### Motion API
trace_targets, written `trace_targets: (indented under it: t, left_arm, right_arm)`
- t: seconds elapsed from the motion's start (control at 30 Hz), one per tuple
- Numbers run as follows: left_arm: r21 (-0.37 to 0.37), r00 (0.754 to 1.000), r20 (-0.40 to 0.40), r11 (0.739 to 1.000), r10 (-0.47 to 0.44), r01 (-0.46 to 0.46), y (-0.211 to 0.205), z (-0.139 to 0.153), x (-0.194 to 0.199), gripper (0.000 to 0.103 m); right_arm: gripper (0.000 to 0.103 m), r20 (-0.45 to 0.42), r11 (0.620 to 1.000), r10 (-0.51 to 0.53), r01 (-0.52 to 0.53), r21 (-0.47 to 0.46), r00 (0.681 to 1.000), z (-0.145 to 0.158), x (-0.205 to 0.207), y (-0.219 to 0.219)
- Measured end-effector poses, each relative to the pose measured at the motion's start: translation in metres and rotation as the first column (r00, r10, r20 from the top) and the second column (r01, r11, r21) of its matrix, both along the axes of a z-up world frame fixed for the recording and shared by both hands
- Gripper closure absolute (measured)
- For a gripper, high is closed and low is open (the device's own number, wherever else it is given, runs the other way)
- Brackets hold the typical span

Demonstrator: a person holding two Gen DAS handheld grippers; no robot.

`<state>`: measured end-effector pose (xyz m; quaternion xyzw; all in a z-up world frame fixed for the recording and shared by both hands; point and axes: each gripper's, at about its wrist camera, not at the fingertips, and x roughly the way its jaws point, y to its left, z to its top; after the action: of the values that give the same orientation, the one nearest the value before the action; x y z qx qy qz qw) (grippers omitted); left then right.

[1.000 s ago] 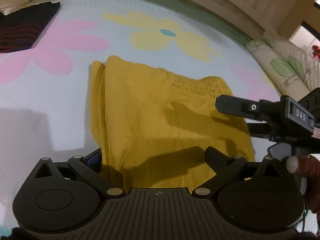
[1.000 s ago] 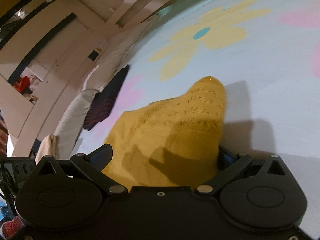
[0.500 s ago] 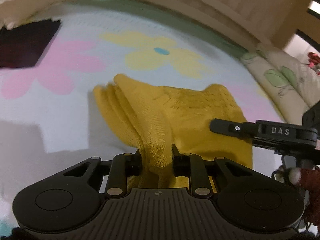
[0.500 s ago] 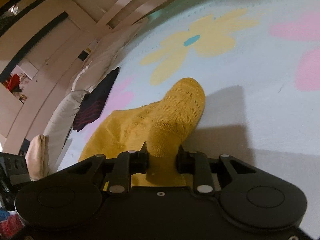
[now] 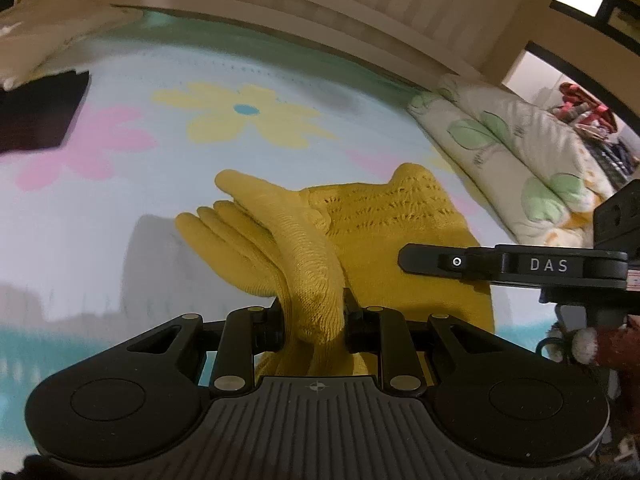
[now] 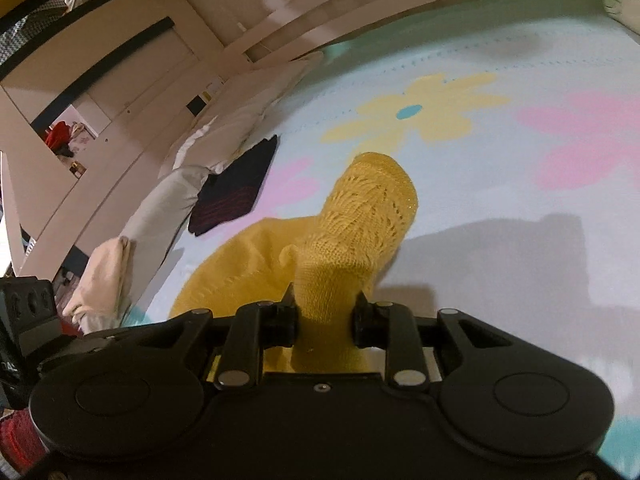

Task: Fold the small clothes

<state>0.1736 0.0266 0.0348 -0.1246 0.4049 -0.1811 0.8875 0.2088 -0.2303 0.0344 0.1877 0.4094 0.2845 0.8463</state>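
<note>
A yellow knit garment (image 5: 384, 248) lies on a pale blue bed sheet with flower prints (image 5: 120, 208). My left gripper (image 5: 314, 316) is shut on a bunched near corner of the garment and holds it lifted off the sheet. My right gripper (image 6: 326, 316) is shut on the other near corner of the same garment (image 6: 360, 216), also lifted, with the lacy hem hanging forward. The right gripper's body (image 5: 516, 266) shows at the right of the left wrist view, over the garment. The far part of the garment still rests on the sheet.
A folded dark garment with red stripes (image 5: 36, 116) (image 6: 236, 188) lies at the far left of the bed. Leaf-print pillows (image 5: 516, 152) line the right side, pale pillows (image 6: 168, 196) the left. A wooden bed frame (image 5: 280, 0) runs behind.
Both grippers went from open around the garment's near edge to shut on it. They have since lifted the two corners up off the sheet and carried them forward.
</note>
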Motion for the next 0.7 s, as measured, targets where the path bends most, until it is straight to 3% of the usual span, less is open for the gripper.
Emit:
trace_targets:
  t: [0.27,0.4,0.47,0.53,0.6,0.7]
  left_arm:
    - [-0.001,0.997,-0.077,1.000,0.000,0.000,-0.008,-0.026,-0.067,0.080]
    - [0.056,0.985,-0.169,0.998,0.039,-0.030,-0.008,-0.055,-0.085,0.079]
    - [0.093,0.974,-0.216,0.994,0.069,-0.049,-0.004,-0.071,-0.092,0.078]
    - [0.098,0.973,-0.216,0.993,0.084,-0.064,0.001,-0.078,-0.097,0.074]
    - [0.088,0.973,-0.211,0.993,0.091,-0.074,0.006,-0.078,-0.096,0.073]
    - [0.091,0.978,-0.186,0.993,0.094,-0.078,0.008,-0.075,-0.099,0.073]
  right_arm:
    - [0.067,-0.086,1.000,0.012,-0.013,-0.017,0.996,-0.017,-0.062,-0.009]
    - [0.065,-0.144,0.994,0.018,-0.034,-0.106,0.989,-0.046,-0.079,-0.011]
    - [0.061,-0.170,0.980,-0.006,-0.028,-0.197,0.985,-0.063,-0.080,-0.013]
    - [0.044,-0.168,0.961,-0.030,-0.018,-0.275,0.985,-0.076,-0.077,-0.018]
    - [0.035,-0.181,0.967,-0.056,0.008,-0.254,0.982,-0.080,-0.073,-0.027]
    - [0.035,-0.173,0.969,-0.063,0.018,-0.248,0.983,-0.079,-0.069,-0.031]
